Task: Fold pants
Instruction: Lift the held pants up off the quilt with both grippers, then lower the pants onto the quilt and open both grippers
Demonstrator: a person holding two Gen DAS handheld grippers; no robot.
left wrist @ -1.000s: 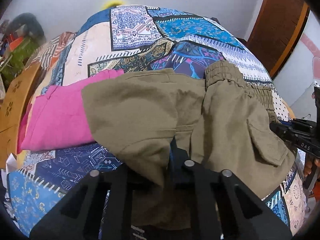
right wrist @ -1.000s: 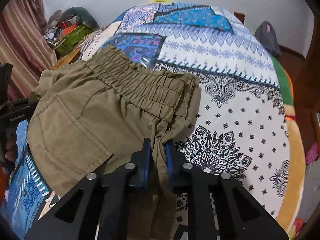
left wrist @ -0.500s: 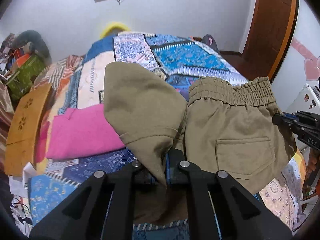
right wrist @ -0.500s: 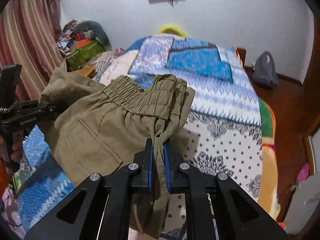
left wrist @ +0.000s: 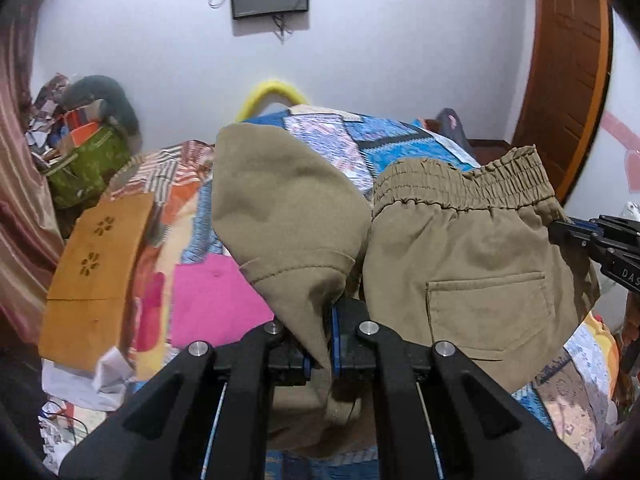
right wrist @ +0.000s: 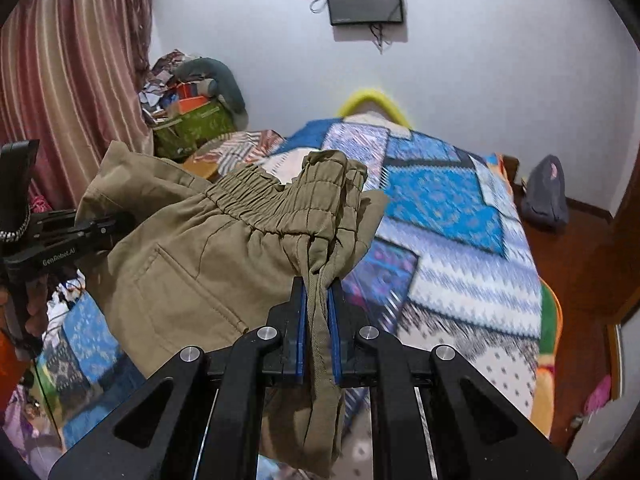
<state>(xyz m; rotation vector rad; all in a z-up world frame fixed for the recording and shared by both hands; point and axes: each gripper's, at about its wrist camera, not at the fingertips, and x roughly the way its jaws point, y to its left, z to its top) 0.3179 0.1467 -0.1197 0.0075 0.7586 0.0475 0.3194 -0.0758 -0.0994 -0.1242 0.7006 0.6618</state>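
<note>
The olive-green pants (left wrist: 460, 264) hang in the air above the bed, held between both grippers. My left gripper (left wrist: 320, 344) is shut on a fold of the pants' fabric; a leg flap (left wrist: 280, 208) stands up before it. My right gripper (right wrist: 318, 328) is shut on a bunched edge of the pants (right wrist: 224, 256) below the elastic waistband (right wrist: 280, 196). The back pocket shows in both views. The right gripper also shows at the right edge of the left wrist view (left wrist: 560, 232). The left gripper shows at the left of the right wrist view (right wrist: 116, 224).
The bed carries a patchwork quilt (right wrist: 460, 232). A pink garment (left wrist: 208, 300) lies on it under the left gripper. An orange wooden panel (left wrist: 92, 272) stands left. A cluttered pile with a green bag (right wrist: 192, 128) is at the back left. A dark bag (right wrist: 544, 196) lies on the floor right.
Both grippers have lifted the pants off the bed and tilted up, so the wall and its screen come into view. The pants now hang instead of lying on the quilt.
</note>
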